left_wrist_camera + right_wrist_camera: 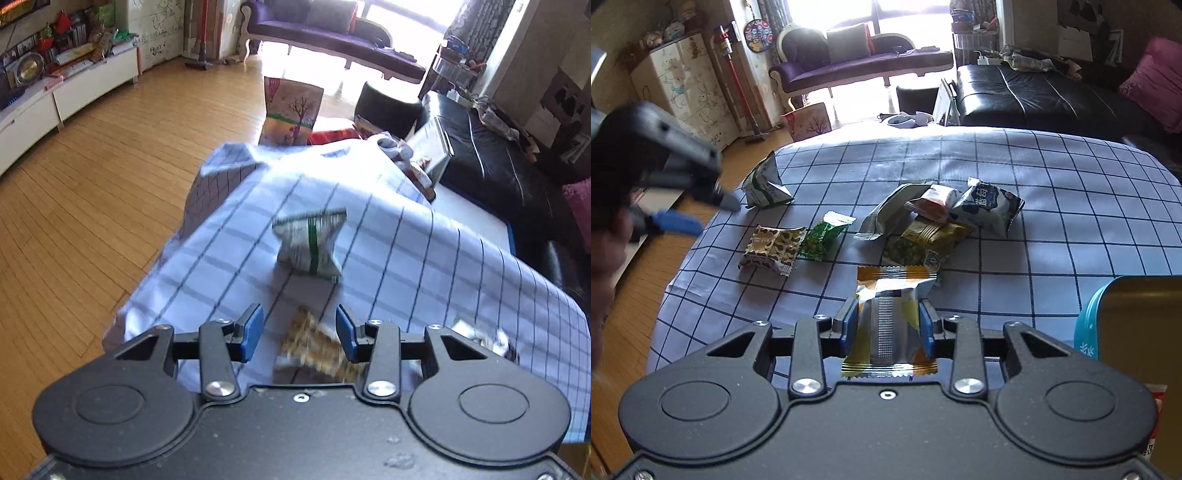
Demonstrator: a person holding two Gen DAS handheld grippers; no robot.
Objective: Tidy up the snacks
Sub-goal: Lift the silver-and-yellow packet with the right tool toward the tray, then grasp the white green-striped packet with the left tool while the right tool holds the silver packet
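Note:
Several snack packets lie on the checked tablecloth (1052, 221). My right gripper (888, 306) is shut on an orange and silver packet (886, 288), its blue pads pressing both sides. A teal tin (1087, 325) with a gold inside stands at its right. My left gripper (298, 314) is open and holds nothing, hovering over a brown and gold packet (314, 343), with a white and green packet (308, 242) further ahead. In the right wrist view the left gripper (705, 212) hangs at the table's left edge, near the white and green packet (764, 184) and the brown packet (772, 247).
A green packet (827, 236) lies beside the brown one. A pile of several packets (934, 221) sits mid-table. A paper bag (291, 110) stands past the far edge. A black sofa (1034, 96) runs along the right, and wooden floor (92, 184) lies to the left.

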